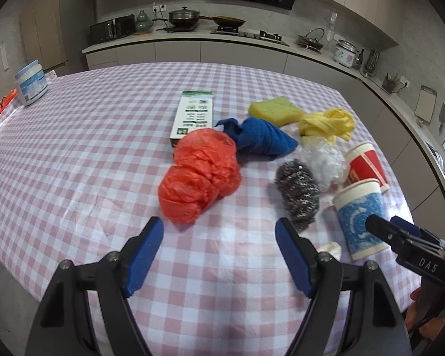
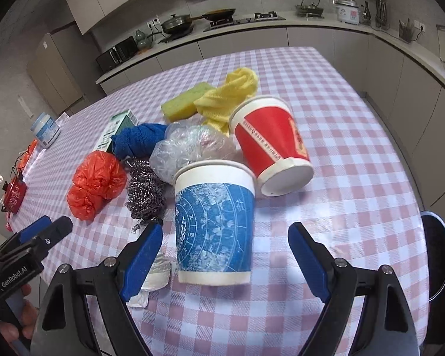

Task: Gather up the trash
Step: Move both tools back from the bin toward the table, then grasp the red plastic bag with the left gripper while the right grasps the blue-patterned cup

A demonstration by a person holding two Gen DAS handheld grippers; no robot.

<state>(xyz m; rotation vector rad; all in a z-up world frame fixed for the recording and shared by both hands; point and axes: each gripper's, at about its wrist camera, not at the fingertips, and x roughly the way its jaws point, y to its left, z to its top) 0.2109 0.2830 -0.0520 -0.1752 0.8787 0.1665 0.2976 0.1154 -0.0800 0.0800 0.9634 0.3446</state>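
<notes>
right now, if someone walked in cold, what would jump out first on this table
The crumpled orange plastic bag stands out most, lying mid-table on the pink checked cloth ahead of the open left tool. Next comes the upright blue-patterned paper cup right in front of the open right tool, with a red paper cup tipped over behind it. A blue cloth and yellow cloth lie bunched further back.

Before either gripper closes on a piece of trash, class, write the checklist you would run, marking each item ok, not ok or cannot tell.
1. Right gripper open: ok.
2. Left gripper open: ok.
3. Blue cup upright between the right gripper's fingers, untouched: ok.
4. Orange bag ahead of the left gripper, unobstructed: ok.
5. Red cup standing: not ok, tipped over.
6. Trash bin in view: not ok.
</notes>
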